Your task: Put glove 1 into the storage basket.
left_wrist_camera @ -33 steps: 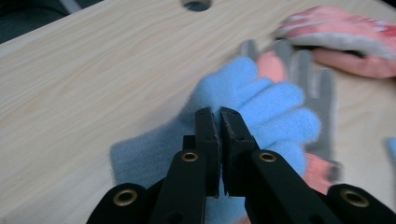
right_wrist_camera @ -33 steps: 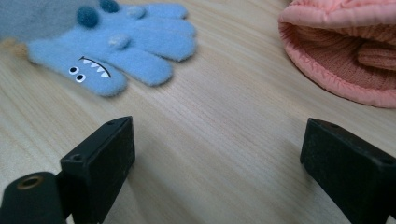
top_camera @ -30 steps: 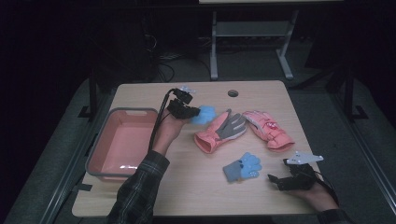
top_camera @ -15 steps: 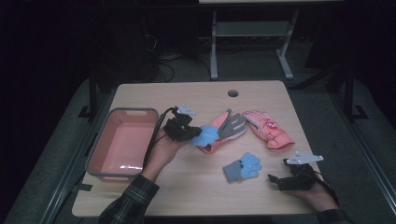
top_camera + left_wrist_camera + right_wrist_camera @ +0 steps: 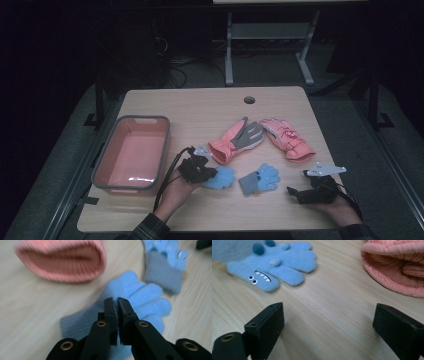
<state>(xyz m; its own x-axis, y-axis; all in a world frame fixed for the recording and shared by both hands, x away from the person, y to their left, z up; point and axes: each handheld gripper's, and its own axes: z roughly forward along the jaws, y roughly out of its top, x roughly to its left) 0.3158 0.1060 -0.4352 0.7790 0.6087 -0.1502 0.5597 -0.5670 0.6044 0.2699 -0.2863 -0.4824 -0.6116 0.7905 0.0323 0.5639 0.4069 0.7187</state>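
My left gripper [image 5: 211, 175] is shut on a light blue knit glove [image 5: 221, 177], pinching its fabric between the closed jaws [image 5: 117, 302]. The held glove [image 5: 142, 297] is down at the tabletop, just left of its mate. That second blue glove [image 5: 260, 179] has a grey cuff [image 5: 162, 272] and a monster face [image 5: 265, 276], and lies flat. My right gripper [image 5: 295, 192] rests at the front right of the table. It stands open [image 5: 327, 320] with only bare wood between its jaws.
Two pink winter gloves lie mid-table, one palm up with a grey palm [image 5: 237, 140], the other [image 5: 288, 139] to its right. A pink tub [image 5: 102, 165] stands at the left. The table [image 5: 200, 107] has a cable hole [image 5: 249, 99] at the back.
My left hand has carried the blue glove down and toward the table's front, from beside the pink gloves to just left of the other blue glove. The right gripper has stayed put.
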